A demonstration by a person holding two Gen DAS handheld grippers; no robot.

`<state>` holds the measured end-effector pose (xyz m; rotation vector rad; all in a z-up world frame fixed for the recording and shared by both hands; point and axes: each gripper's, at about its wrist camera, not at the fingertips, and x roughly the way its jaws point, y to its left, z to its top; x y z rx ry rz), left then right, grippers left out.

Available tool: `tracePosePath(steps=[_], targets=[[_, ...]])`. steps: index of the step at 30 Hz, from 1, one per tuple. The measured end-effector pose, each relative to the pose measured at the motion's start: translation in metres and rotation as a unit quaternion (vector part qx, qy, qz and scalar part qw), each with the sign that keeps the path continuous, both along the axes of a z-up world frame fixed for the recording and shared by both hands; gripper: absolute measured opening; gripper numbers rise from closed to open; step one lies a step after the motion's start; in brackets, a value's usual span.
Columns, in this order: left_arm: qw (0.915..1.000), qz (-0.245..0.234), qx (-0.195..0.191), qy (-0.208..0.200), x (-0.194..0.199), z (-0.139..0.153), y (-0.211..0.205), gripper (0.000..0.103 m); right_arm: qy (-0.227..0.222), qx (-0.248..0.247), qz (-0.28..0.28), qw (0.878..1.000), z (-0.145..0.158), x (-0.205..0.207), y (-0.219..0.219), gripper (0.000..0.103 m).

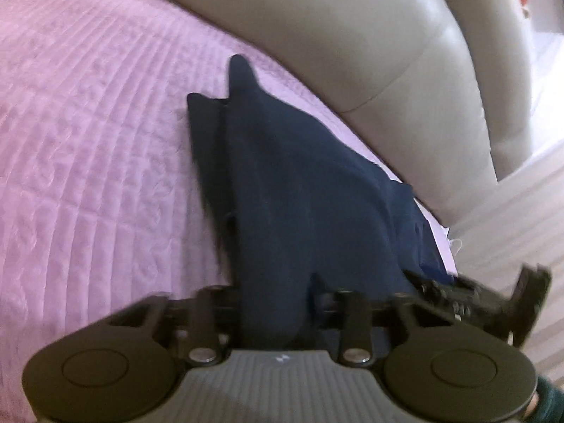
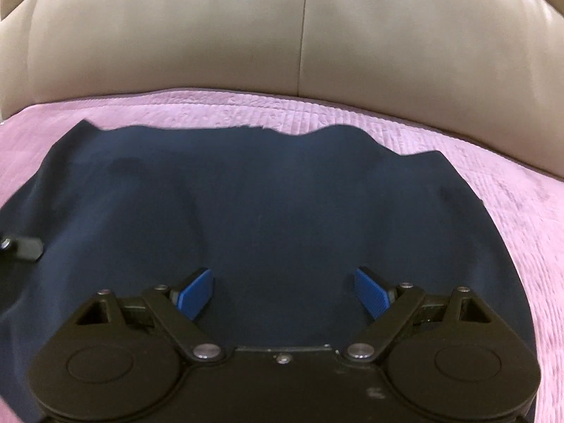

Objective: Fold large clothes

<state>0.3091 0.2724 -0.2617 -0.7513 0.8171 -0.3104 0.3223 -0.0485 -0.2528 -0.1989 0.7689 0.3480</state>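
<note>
A navy garment [image 2: 268, 194] lies spread on a pink quilted cover [image 2: 511, 211]. In the left wrist view a bunched fold of the navy garment [image 1: 299, 183] runs up from between the jaws of my left gripper [image 1: 278, 303], which is shut on it; the cloth hides the pads. My right gripper [image 2: 283, 278] hovers low over the garment's near part, open, its blue pads [image 2: 197, 290] wide apart with only flat cloth beneath. The right gripper [image 1: 493, 303] also shows at the right of the left wrist view. A black part of the left gripper [image 2: 21, 246] rests at the garment's left edge.
A beige leather sofa back [image 2: 282, 35] rises just behind the pink cover. In the left wrist view the sofa back [image 1: 387, 53] curves along the right, with pale striped floor [image 1: 511, 218] beyond it. A dark sleeve [image 1: 550, 402] shows at the lower right corner.
</note>
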Motion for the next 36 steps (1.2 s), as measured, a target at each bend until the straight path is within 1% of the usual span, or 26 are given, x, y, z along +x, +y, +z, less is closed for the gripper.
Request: tracePosePath(steps=[1, 2, 4, 6, 8, 9, 11, 12, 13, 16, 17, 19, 21, 22, 24, 25, 27, 29, 31, 32, 33, 34, 36], targets=[[0.9998, 0.01, -0.014, 0.004, -0.003, -0.001, 0.0, 0.021, -0.005, -0.002, 0.001, 1.0, 0.0, -0.01, -0.001, 0.103], [0.9997, 0.019, -0.012, 0.003, -0.006, 0.0, -0.001, 0.02, -0.008, -0.003, 0.002, 1.0, 0.001, -0.019, -0.004, 0.103], [0.9995, 0.025, 0.015, -0.009, -0.012, 0.01, -0.01, 0.019, -0.004, 0.004, 0.007, 1.0, 0.002, -0.035, -0.009, 0.103], [0.9993, 0.026, 0.016, -0.019, -0.013, 0.022, -0.015, 0.019, 0.002, 0.002, 0.021, 1.0, 0.002, -0.052, -0.011, 0.103], [0.9993, 0.026, 0.012, -0.024, -0.016, 0.032, -0.019, 0.019, -0.019, -0.019, 0.034, 0.999, -0.004, -0.07, -0.011, 0.102], [0.9993, 0.026, 0.015, -0.024, -0.017, 0.037, -0.021, 0.019, -0.02, -0.018, 0.033, 0.999, -0.007, -0.073, -0.013, 0.103], [0.9987, 0.023, 0.039, -0.024, -0.017, 0.048, -0.028, 0.018, -0.016, -0.002, 0.024, 1.0, -0.011, -0.08, -0.019, 0.102], [0.9979, 0.019, 0.053, -0.032, -0.018, 0.056, -0.033, 0.018, -0.016, 0.0, 0.023, 1.0, -0.013, -0.082, -0.02, 0.102], [0.9974, 0.017, 0.057, -0.039, -0.017, 0.066, -0.038, 0.018, -0.018, 0.0, 0.025, 1.0, -0.014, -0.084, -0.022, 0.102], [0.9966, 0.025, 0.039, -0.069, -0.023, 0.099, -0.05, 0.018, -0.014, 0.007, 0.033, 0.999, -0.016, -0.09, -0.03, 0.102], [0.9955, 0.019, 0.042, -0.083, -0.022, 0.112, -0.06, 0.018, -0.009, 0.015, 0.035, 0.999, -0.015, -0.088, -0.035, 0.102], [0.991, -0.004, 0.071, -0.114, -0.02, 0.141, -0.088, 0.018, 0.014, 0.045, 0.024, 0.999, -0.012, -0.082, -0.051, 0.102], [0.9885, -0.02, 0.076, -0.129, -0.014, 0.163, -0.115, 0.018, 0.054, 0.108, 0.008, 0.993, -0.009, -0.069, -0.076, 0.102], [0.9881, -0.023, 0.075, -0.132, -0.009, 0.17, -0.127, 0.018, 0.075, 0.151, -0.005, 0.986, -0.006, -0.06, -0.093, 0.102], [0.9883, -0.031, 0.067, -0.133, 0.001, 0.181, -0.154, 0.018, 0.1, 0.243, -0.018, 0.965, 0.003, -0.042, -0.13, 0.102], [0.9887, -0.035, 0.064, -0.131, 0.006, 0.183, -0.169, 0.018, 0.102, 0.281, -0.029, 0.954, 0.01, -0.032, -0.149, 0.102], [0.9881, -0.048, 0.071, -0.127, 0.018, 0.181, -0.199, 0.018, 0.093, 0.33, -0.034, 0.939, 0.03, -0.009, -0.183, 0.102], [0.9904, -0.055, 0.066, -0.109, 0.03, 0.172, -0.228, 0.018, 0.086, 0.356, -0.015, 0.931, 0.048, 0.015, -0.207, 0.102], [0.9933, -0.052, 0.06, -0.085, 0.042, 0.158, -0.256, 0.019, 0.081, 0.375, 0.018, 0.923, 0.064, 0.033, -0.217, 0.102], [0.9939, -0.048, 0.06, -0.079, 0.049, 0.151, -0.269, 0.019, 0.068, 0.38, 0.033, 0.922, 0.07, 0.041, -0.22, 0.102], [0.9945, -0.045, 0.06, -0.072, 0.054, 0.142, -0.281, 0.019, 0.059, 0.376, 0.046, 0.924, 0.075, 0.048, -0.22, 0.102], [0.9955, -0.041, 0.056, -0.065, 0.059, 0.133, -0.294, 0.019, 0.06, 0.366, 0.063, 0.927, 0.078, 0.058, -0.217, 0.102], [0.996, -0.04, 0.059, -0.053, 0.065, 0.117, -0.311, 0.019, 0.085, 0.346, 0.08, 0.931, 0.075, 0.08, -0.206, 0.102]])
